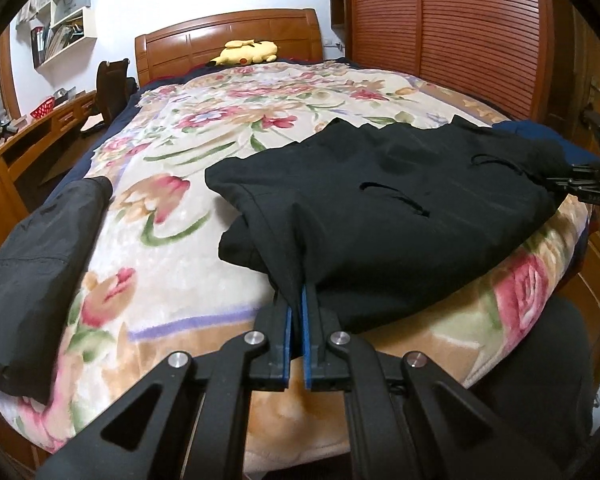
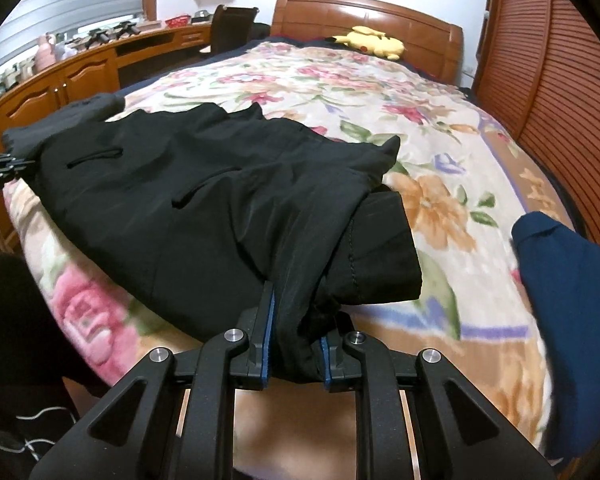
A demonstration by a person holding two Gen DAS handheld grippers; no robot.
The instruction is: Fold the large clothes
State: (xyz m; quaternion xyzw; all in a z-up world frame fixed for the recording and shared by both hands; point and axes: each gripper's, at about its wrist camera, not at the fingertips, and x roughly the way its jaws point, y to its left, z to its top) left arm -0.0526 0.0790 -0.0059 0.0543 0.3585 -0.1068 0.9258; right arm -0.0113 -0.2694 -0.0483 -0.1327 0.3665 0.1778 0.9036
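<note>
While both grippers are holding on, black pants (image 1: 380, 216) lying at bed (image 1: 220, 128) edge, part folded. Left gripper (image 1: 296, 300) pinching near edge, right gripper (image 2: 296, 328) clamping bunched end. More folds probably left.

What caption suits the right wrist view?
Right hand-held gripper pinching black trousers on a floral blanket.
</note>
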